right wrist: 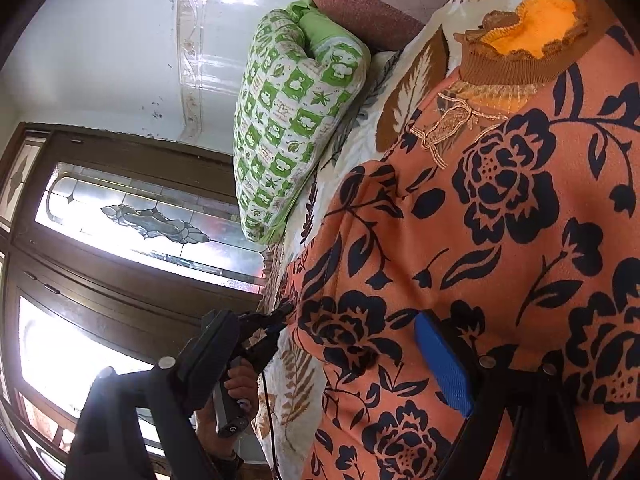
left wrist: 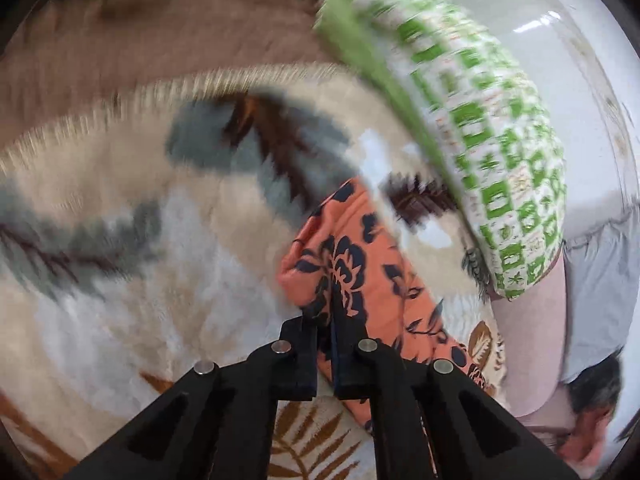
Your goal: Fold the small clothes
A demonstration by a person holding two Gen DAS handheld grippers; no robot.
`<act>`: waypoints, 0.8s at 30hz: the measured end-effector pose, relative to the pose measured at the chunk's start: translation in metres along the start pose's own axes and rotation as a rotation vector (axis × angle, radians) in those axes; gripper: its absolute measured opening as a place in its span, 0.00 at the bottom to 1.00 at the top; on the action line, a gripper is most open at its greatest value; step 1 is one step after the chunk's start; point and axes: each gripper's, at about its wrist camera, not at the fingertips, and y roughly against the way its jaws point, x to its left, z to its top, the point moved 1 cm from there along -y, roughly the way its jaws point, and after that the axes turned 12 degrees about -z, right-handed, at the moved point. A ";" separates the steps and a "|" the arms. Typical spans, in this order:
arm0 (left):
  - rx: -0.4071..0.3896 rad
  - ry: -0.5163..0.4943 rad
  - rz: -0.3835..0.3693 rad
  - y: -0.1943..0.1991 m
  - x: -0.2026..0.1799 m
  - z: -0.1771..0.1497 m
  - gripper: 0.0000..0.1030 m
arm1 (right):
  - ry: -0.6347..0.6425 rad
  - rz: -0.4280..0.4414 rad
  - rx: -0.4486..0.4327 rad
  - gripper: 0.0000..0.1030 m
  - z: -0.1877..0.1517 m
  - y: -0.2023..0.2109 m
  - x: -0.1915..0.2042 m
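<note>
Orange floral top is lying on the leaf-print bed cover, collar toward the green pillow. Left claw is clenching the top's sleeve edge and lifting it off the cover. Right claw is hovering spread wide over the top's body; blue pad is showing. Left view is motion-blurred; the hem is cut off. A bare strip of cover is showing beside the sleeve.

Leaf-print bed: orange sweater, green pillow
</note>
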 end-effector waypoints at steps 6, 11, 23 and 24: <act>-0.216 -0.337 -0.033 0.085 -0.109 0.021 0.04 | -0.035 0.000 -0.006 0.89 0.007 0.005 -0.003; -0.293 -0.614 -0.107 0.129 -0.224 -0.013 0.04 | -0.037 0.036 0.102 0.90 0.010 -0.039 0.017; -0.016 -1.071 -0.358 0.080 -0.389 -0.222 0.04 | -0.192 0.055 -0.184 0.89 0.012 0.128 -0.053; 0.043 -1.087 -0.364 0.065 -0.388 -0.248 0.04 | -0.218 0.039 -0.245 0.89 0.010 0.163 -0.070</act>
